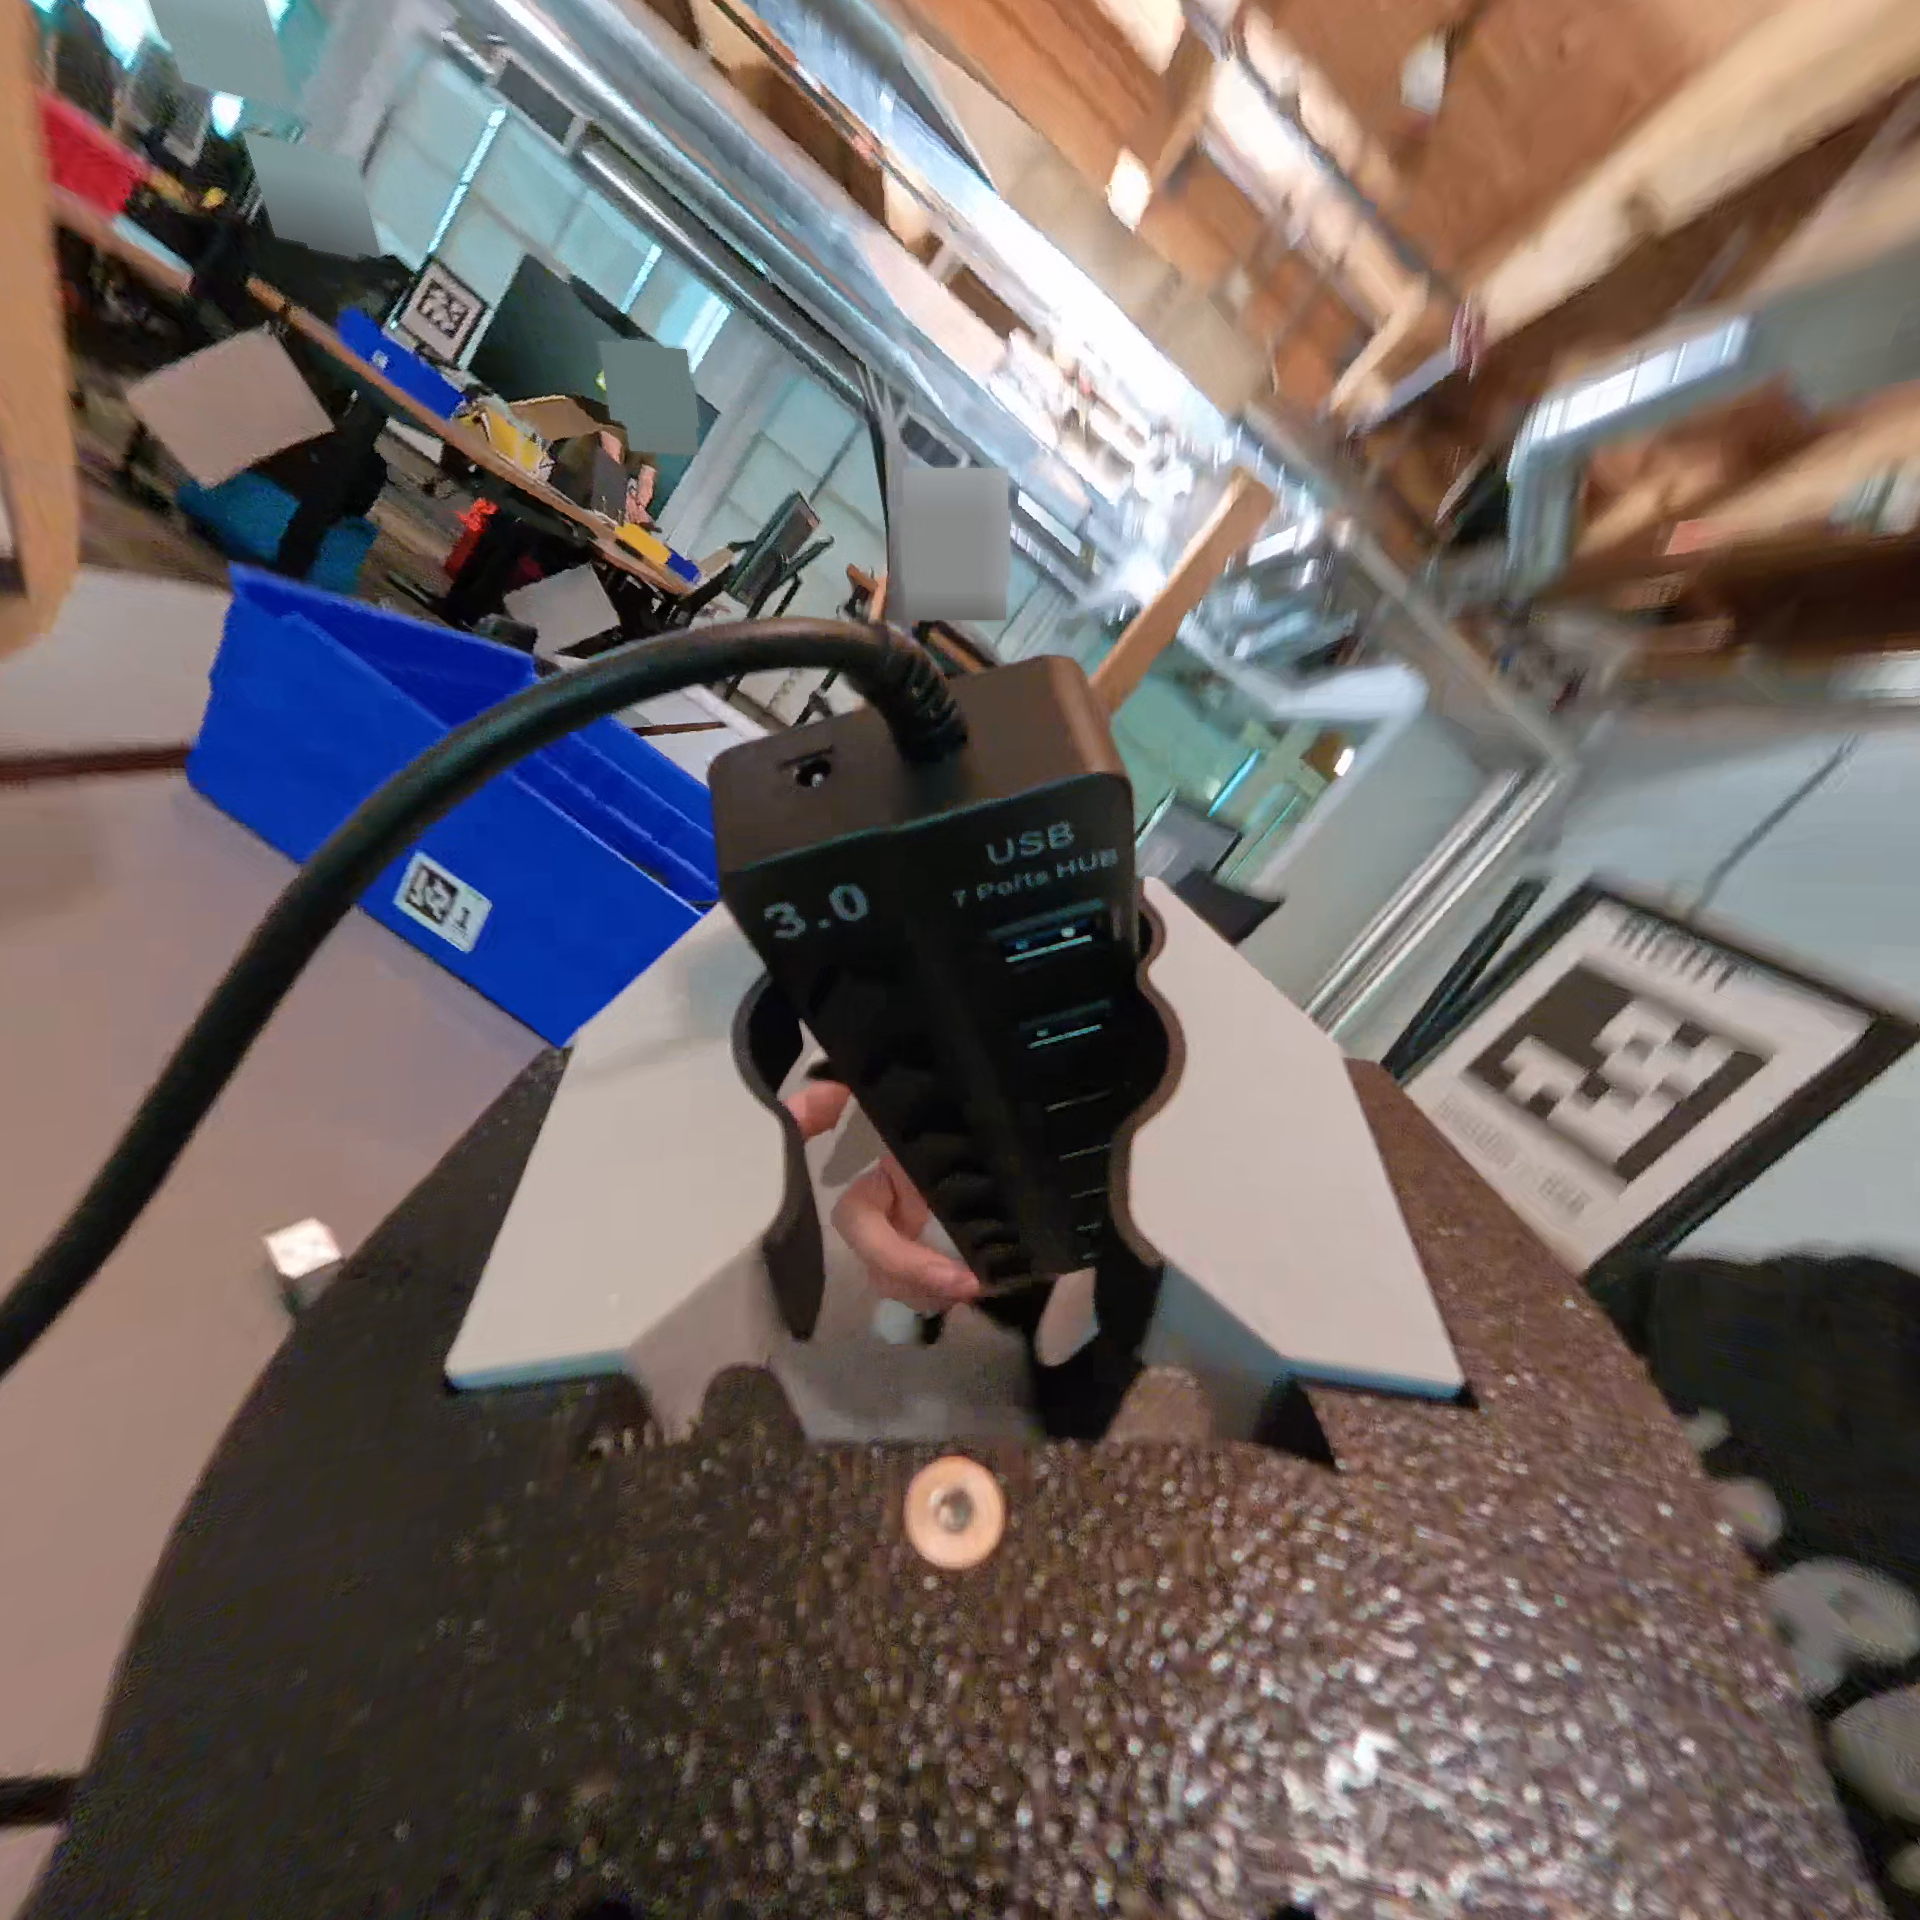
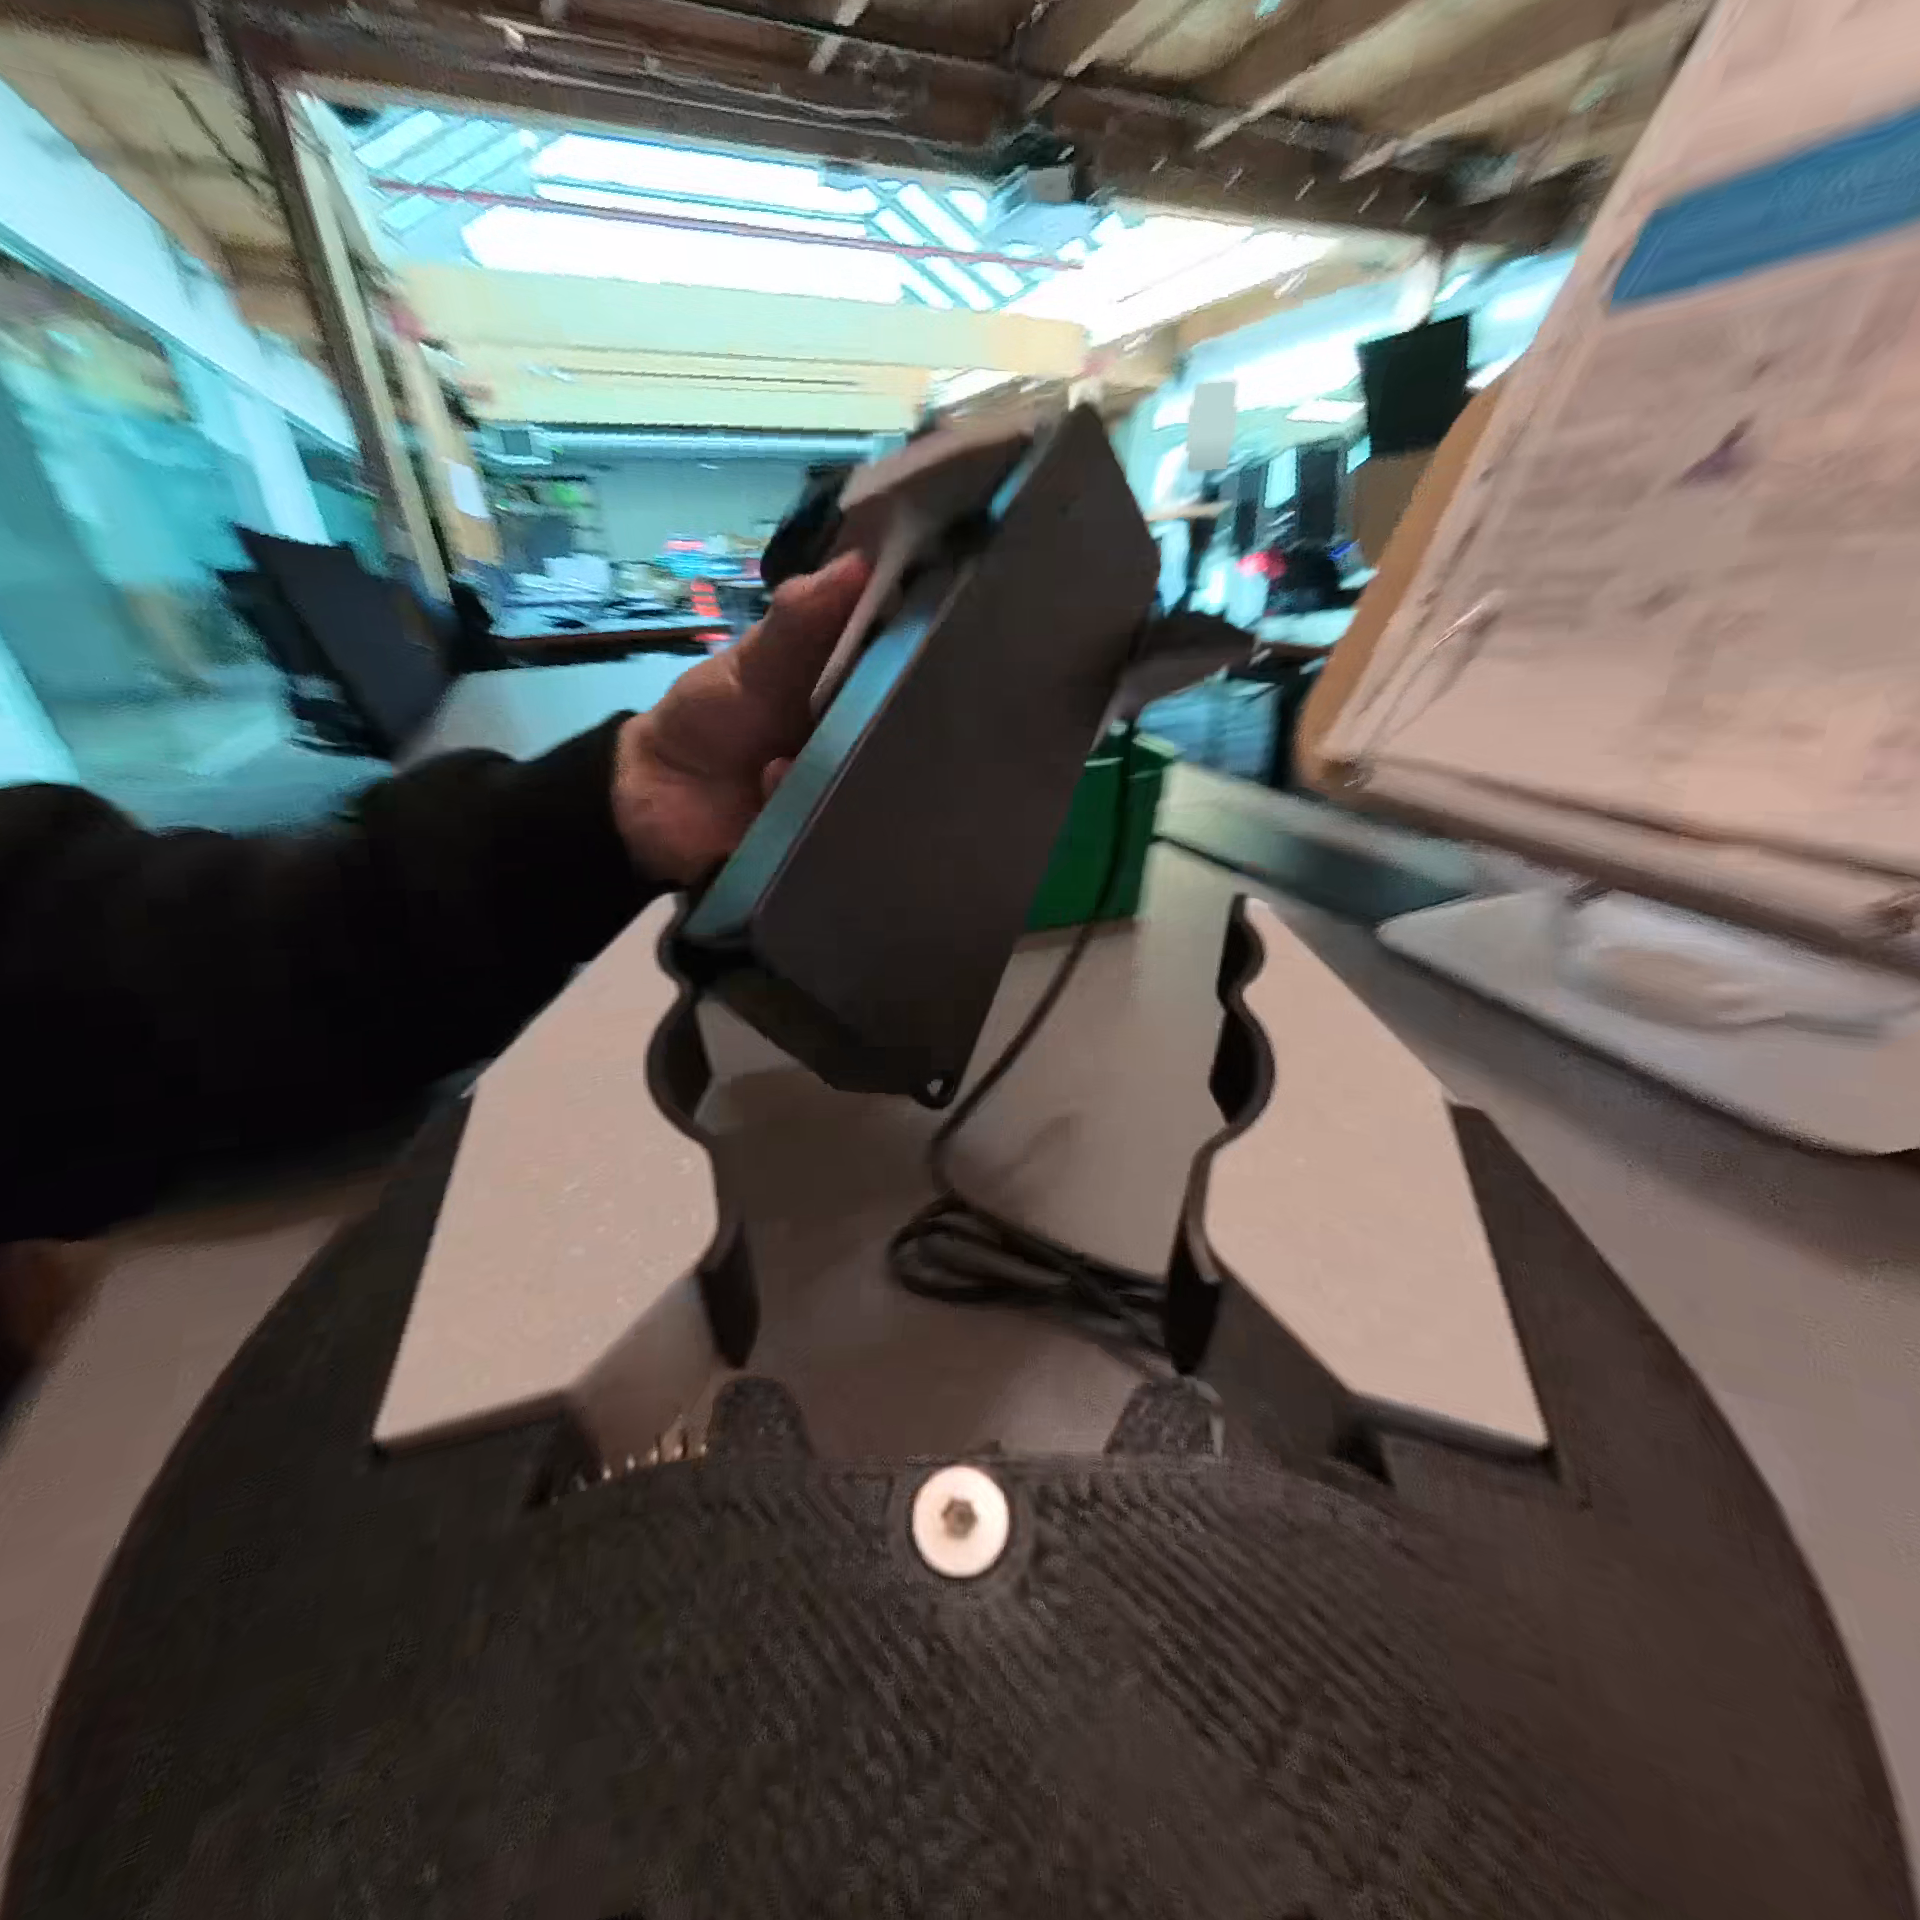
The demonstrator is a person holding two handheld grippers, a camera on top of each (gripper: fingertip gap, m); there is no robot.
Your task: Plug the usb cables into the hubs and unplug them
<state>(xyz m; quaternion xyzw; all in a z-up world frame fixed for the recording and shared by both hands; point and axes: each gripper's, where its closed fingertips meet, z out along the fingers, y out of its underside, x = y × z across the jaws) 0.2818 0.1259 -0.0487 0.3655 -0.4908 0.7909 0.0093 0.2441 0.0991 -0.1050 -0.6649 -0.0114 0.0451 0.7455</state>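
Observation:
A black USB hub with a row of ports stands tilted between my left gripper's fingers, which are shut on it. Its thick black cable arcs off to the left. A bare hand shows behind the hub. In the right wrist view the hub shows its plain underside, lifted above the table, with a hand in a black sleeve at its left side. My right gripper is open and empty. The hub's lower end sits just past its left fingertip. A thin black cable lies coiled on the table between the fingers.
A blue bin stands on the grey table to the left, and a framed black-and-white marker board to the right. In the right wrist view a large cardboard box, a white tray and a green bin stand beyond.

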